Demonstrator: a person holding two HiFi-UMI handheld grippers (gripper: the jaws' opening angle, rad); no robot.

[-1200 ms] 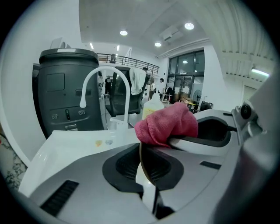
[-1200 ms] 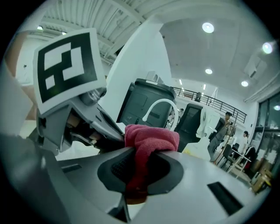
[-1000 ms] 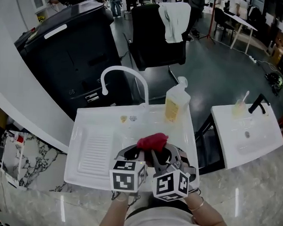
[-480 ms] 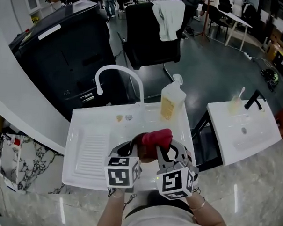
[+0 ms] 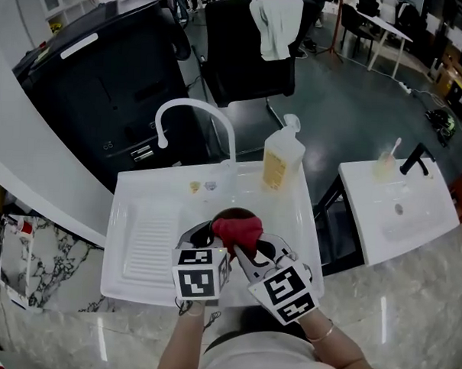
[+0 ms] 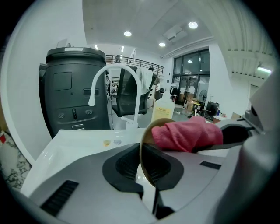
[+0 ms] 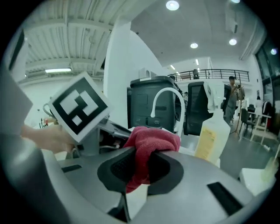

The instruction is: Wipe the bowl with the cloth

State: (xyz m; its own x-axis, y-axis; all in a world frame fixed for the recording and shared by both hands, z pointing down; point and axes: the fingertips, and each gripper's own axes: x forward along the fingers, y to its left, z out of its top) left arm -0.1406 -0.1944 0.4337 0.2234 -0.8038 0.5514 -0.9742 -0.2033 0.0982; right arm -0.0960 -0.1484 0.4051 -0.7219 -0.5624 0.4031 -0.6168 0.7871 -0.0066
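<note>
Over the white sink [image 5: 138, 206] my left gripper [image 5: 207, 238] is shut on the rim of a brown bowl [image 5: 220, 215]. In the left gripper view the bowl [image 6: 145, 151] stands edge-on between the jaws of that gripper [image 6: 147, 165]. My right gripper [image 5: 242, 251] is shut on a red cloth [image 5: 235, 230], which is pressed into the bowl's opening. The right gripper view shows the cloth [image 7: 148, 143] bunched between the jaws of that gripper [image 7: 139, 168], with the left gripper's marker cube [image 7: 79, 107] close on the left. Most of the bowl is hidden by cloth and grippers.
A white curved faucet [image 5: 194, 113] stands at the sink's back, a yellow soap bottle [image 5: 281, 161] beside it. The ribbed drainboard [image 5: 153, 245] lies to the left. Behind are a black bin [image 5: 106, 75] and a black chair with a white towel [image 5: 275, 25]. A second small sink [image 5: 398, 206] is right.
The red cloth has shifted left and down into the bowl. The right gripper has rolled, its marker cube now tilted. The left gripper and bowl have hardly moved.
</note>
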